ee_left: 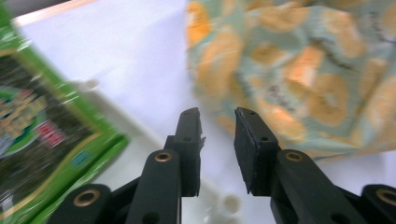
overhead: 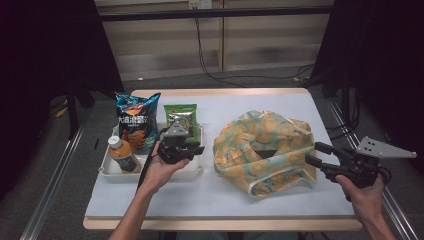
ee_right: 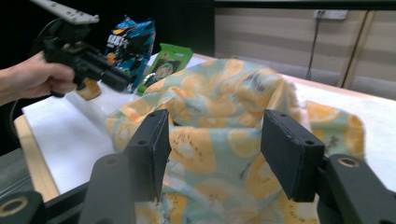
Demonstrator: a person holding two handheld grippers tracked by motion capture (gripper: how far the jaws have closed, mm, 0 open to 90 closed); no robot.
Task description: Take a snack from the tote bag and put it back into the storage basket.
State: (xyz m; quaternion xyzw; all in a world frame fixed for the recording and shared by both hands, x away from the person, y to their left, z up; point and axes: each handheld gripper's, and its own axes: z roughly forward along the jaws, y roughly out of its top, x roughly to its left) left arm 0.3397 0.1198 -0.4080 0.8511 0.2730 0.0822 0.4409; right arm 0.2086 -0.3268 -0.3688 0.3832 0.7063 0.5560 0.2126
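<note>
The crumpled pale-green cloth bag printed with orange slices [overhead: 263, 150] lies on the white-covered table [overhead: 200, 192]. The right hand-held gripper [overhead: 311, 153] stands released at its edge; the left hand-held gripper [overhead: 196, 146], narrowly parted and empty, hovers over the white plastic tray [overhead: 107, 172].

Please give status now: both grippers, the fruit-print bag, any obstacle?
Left gripper open, holding nothing, above white tray. Right gripper open at edge of fruit-print bag, no grip seen. Bag lies crumpled on table; path clear.
</note>
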